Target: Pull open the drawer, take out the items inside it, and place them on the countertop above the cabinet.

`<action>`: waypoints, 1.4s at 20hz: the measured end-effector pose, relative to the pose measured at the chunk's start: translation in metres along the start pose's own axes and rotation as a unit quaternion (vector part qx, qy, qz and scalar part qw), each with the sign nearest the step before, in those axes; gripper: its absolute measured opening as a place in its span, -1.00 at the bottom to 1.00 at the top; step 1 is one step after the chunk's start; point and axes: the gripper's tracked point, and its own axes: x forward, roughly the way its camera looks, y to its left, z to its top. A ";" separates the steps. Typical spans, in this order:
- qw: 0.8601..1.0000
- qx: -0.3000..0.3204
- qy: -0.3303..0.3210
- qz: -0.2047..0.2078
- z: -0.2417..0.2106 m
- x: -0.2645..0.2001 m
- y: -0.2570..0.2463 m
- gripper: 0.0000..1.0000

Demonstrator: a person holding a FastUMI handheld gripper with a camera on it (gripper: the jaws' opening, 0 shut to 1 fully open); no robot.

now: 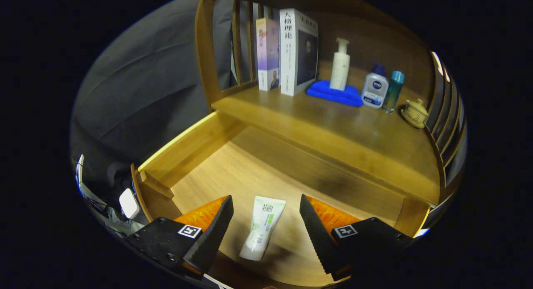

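White and green, the tube you are after lies flat on the wooden floor of the open drawer, cap end toward you. Your gripper has its jaws spread wide apart, one on each side of the tube, neither touching it. Beyond the drawer you see the desk of warm wood, carrying two upright books, a white pump bottle on a folded blue cloth, a small white bottle, a teal bottle and a lidded cup. Slatted wooden sides enclose the desk.
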 end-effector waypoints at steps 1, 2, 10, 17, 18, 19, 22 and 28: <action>1.000 0.001 0.014 0.012 -0.004 0.003 0.004 0.99; 0.999 0.002 0.031 0.021 -0.011 0.006 0.008 0.96; 0.990 -0.029 0.130 0.036 -0.048 0.025 0.011 0.95; 0.980 -0.050 0.189 0.038 -0.071 0.040 0.003 0.86; 0.979 -0.052 0.195 0.037 -0.074 0.041 0.001 0.78; 0.978 -0.051 0.199 0.038 -0.076 0.043 0.002 0.69; 0.974 -0.063 0.215 0.037 -0.086 0.046 -0.001 0.39; 0.977 -0.105 0.183 0.015 -0.078 0.045 -0.007 -0.23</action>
